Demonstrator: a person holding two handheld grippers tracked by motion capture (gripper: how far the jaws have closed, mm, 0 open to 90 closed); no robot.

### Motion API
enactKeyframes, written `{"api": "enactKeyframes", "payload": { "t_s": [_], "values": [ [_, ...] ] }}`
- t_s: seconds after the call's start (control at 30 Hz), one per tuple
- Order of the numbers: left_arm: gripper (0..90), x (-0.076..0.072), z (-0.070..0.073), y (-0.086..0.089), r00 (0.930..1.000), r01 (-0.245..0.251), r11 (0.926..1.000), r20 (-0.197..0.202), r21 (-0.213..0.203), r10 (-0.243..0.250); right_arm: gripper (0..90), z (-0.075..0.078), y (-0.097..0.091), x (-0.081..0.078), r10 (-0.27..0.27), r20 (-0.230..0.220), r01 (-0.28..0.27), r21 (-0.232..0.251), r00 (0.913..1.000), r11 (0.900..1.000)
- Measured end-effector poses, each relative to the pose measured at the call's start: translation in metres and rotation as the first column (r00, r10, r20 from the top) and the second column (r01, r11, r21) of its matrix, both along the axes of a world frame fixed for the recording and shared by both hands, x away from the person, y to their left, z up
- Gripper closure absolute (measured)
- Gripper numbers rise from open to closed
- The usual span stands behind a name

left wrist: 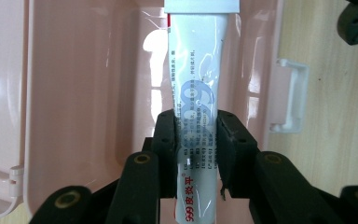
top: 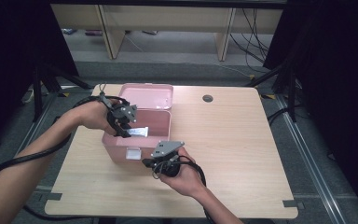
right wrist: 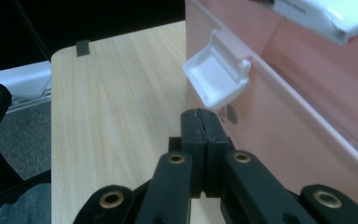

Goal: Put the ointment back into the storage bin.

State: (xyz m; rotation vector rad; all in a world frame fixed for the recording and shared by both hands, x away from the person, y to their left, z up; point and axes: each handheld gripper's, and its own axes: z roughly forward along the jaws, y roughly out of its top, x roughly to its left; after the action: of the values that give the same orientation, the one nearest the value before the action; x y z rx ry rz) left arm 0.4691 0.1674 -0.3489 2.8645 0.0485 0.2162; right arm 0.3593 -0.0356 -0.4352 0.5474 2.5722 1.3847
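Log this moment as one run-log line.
left gripper: shut on ointment tube, over open pink box | right gripper: shut, empty, beside box's white latch | table: box lid open

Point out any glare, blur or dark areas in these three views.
High view: soft overall, black surroundings flank the lit table. Left gripper view: window-like glare on the pink box and glossy tube, print sharp. Right gripper view: the white latch slightly soft, tube end overexposed, dark top left corner.

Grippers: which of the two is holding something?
The left gripper, over the pink box, clamps a white tube. The right gripper is shut on nothing beside the box's white latch.
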Motion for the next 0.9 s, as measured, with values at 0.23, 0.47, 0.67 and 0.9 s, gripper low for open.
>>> {"api": "enactKeyframes", "payload": {
  "t_s": [0.23, 0.47, 0.67, 0.9],
  "values": [
    [70.5, 0.005, -0.008, -0.001, 0.9999, -0.006, 1.0, -0.01, 0.006, 0.006, 90.0, 0.001, 0.007, 0.001, 0.013, 0.003, -0.013, 0.001, 0.9999, 0.9999],
    [70.5, 0.008, -0.015, -0.005, 0.9999, -0.001, 0.9998, -0.013, 0.02, 0.001, 90.0, 0.001, 0.012, 0.002, 0.008, 0.01, -0.008, 0.012, 0.9999, 0.9999],
    [70.5, 0.009, -0.021, -0.007, 0.9997, 0.0, 0.9997, -0.024, 0.026, 0.001, 90.0, 0.003, 0.013, 0.003, 0.014, 0.012, -0.014, 0.001, 0.9998, 0.9999],
    [70.5, 0.01, -0.027, -0.008, 0.9994, -0.001, 0.9991, -0.035, 0.041, 0.003, 90.0, 0.003, 0.015, 0.004, 0.023, 0.037, -0.023, -0.006, 0.9991, 0.9997]
  ]
}}
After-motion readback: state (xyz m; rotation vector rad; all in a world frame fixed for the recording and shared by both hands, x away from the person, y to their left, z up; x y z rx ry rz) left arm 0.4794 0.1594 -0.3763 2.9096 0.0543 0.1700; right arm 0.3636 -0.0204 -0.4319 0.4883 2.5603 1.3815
